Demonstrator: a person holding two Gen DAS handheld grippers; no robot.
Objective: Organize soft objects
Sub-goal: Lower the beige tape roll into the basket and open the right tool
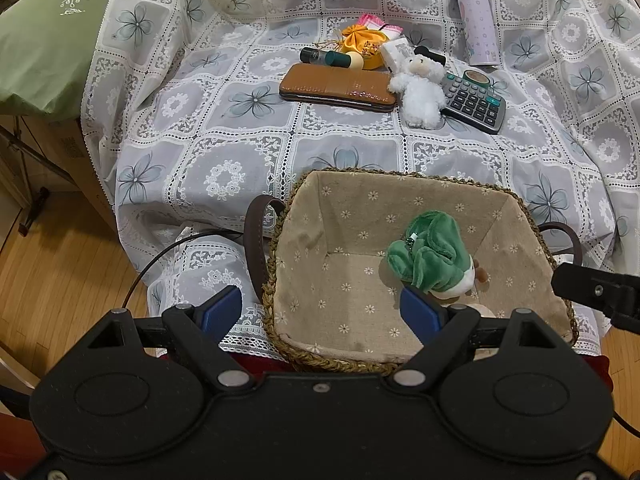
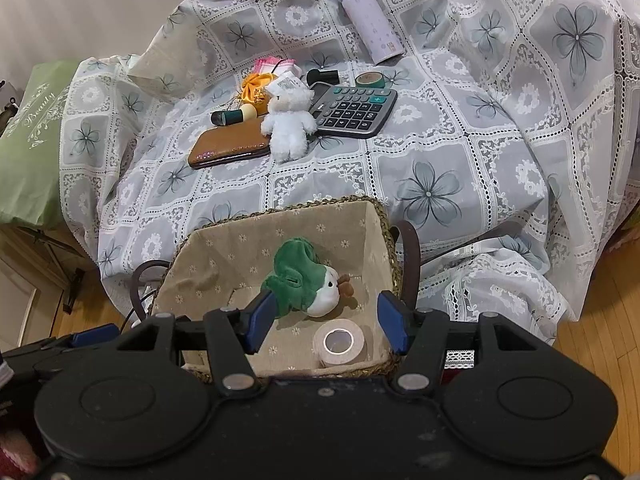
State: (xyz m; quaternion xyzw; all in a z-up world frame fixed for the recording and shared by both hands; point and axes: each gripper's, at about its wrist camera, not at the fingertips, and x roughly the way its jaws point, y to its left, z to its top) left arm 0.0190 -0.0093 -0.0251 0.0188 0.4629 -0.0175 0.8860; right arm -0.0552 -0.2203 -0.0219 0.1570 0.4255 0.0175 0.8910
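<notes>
A green and white plush bird lies inside a woven, cloth-lined basket at the near edge of the bed. A white roll of tape lies beside it in the basket. A white plush bear lies farther back on the lace cover, between a brown wallet and a calculator. An orange fabric pouch lies behind the wallet. My left gripper is open and empty over the basket's near left rim. My right gripper is open and empty above the basket.
A lilac bottle, a washi tape roll, a dark tube and a small white packet lie at the back. A green pillow sits left. Wooden floor lies below the bed edge.
</notes>
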